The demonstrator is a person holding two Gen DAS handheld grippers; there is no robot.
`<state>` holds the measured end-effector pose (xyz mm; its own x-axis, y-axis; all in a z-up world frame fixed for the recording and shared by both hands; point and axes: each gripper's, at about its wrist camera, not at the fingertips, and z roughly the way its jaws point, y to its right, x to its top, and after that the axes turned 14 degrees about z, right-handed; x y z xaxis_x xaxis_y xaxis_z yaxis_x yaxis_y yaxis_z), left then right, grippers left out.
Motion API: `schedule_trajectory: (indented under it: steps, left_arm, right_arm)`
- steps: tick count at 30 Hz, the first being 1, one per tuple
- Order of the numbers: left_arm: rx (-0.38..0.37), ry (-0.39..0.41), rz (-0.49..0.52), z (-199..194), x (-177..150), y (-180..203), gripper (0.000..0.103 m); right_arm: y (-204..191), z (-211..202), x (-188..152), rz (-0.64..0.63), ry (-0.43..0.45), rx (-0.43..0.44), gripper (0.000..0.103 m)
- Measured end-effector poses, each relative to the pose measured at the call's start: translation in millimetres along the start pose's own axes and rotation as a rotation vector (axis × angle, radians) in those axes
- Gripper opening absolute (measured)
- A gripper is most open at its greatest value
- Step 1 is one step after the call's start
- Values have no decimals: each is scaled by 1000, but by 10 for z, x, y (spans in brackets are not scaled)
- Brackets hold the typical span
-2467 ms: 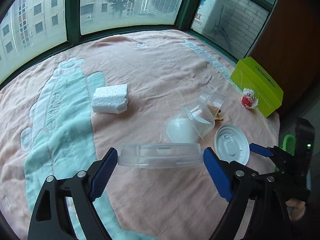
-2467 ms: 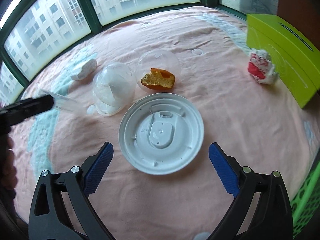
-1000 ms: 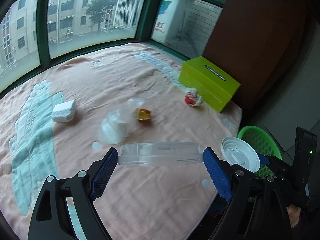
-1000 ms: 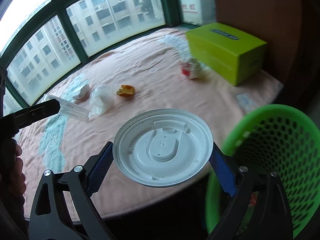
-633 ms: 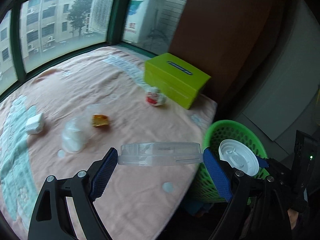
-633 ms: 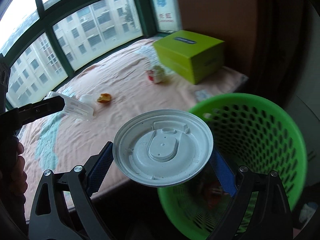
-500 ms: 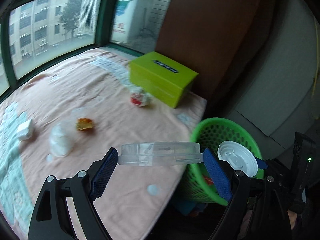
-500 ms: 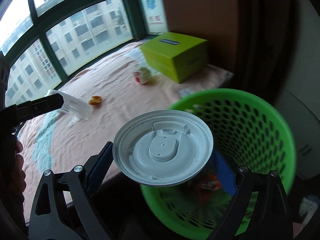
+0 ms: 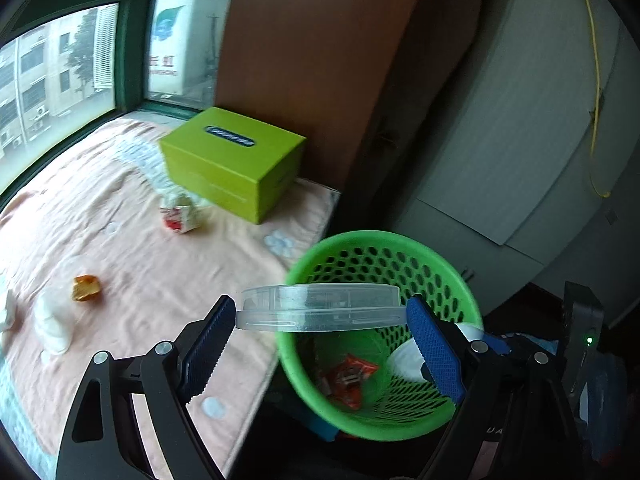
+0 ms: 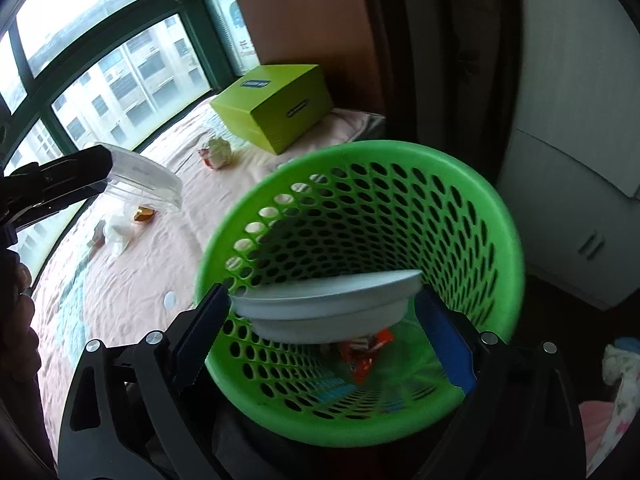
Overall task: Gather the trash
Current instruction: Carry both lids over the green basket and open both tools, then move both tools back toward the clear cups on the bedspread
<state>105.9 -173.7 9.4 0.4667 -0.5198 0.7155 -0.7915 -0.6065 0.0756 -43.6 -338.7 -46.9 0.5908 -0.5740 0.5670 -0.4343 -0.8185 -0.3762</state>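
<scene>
Presently both grippers hold lids over the green basket (image 10: 472, 184) for dropping: right gripper (image 10: 326, 312) fingers clamp the white lid (image 10: 324, 296), left gripper (image 9: 322, 312) fingers clamp the clear lid (image 9: 320, 306).

Green-framed windows (image 9: 80, 52) showing daylit buildings curve around a pink-blanketed bed (image 9: 132, 248), with a brown wall (image 9: 304, 60) and grey cabinet (image 9: 520, 128) beside it.

The green basket (image 10: 496, 216) mouth lies open below, with the white lid (image 10: 328, 304) tilted across it
</scene>
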Motion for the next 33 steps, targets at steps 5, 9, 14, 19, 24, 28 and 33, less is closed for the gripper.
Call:
schedule_trajectory:
  steps: [5, 9, 14, 19, 24, 28, 33]
  left_arm:
    - [-25, -23, 25, 146, 60, 175, 84]
    - [-40, -50, 36, 281, 59, 281, 84]
    - [-55, -87, 45, 440, 37, 390, 84]
    - [-67, -120, 63, 567, 14, 492, 84]
    - [-93, -139, 70, 651, 6, 552, 84]
    - [-110, -141, 71, 670, -11, 588, 89]
    - [-108, -146, 53, 663, -50, 536, 90]
  right_arm:
    - [133, -117, 16, 26, 27, -4, 93]
    - [226, -225, 36, 34, 58, -21, 93]
    - [389, -345, 57, 62, 98, -56, 93]
    - [535, -409, 93, 109, 118, -63, 93]
    - [562, -424, 104, 119, 120, -58, 93]
    - [541, -414, 102, 118, 117, -52, 93]
    - [481, -402, 100, 105, 112, -44, 93]
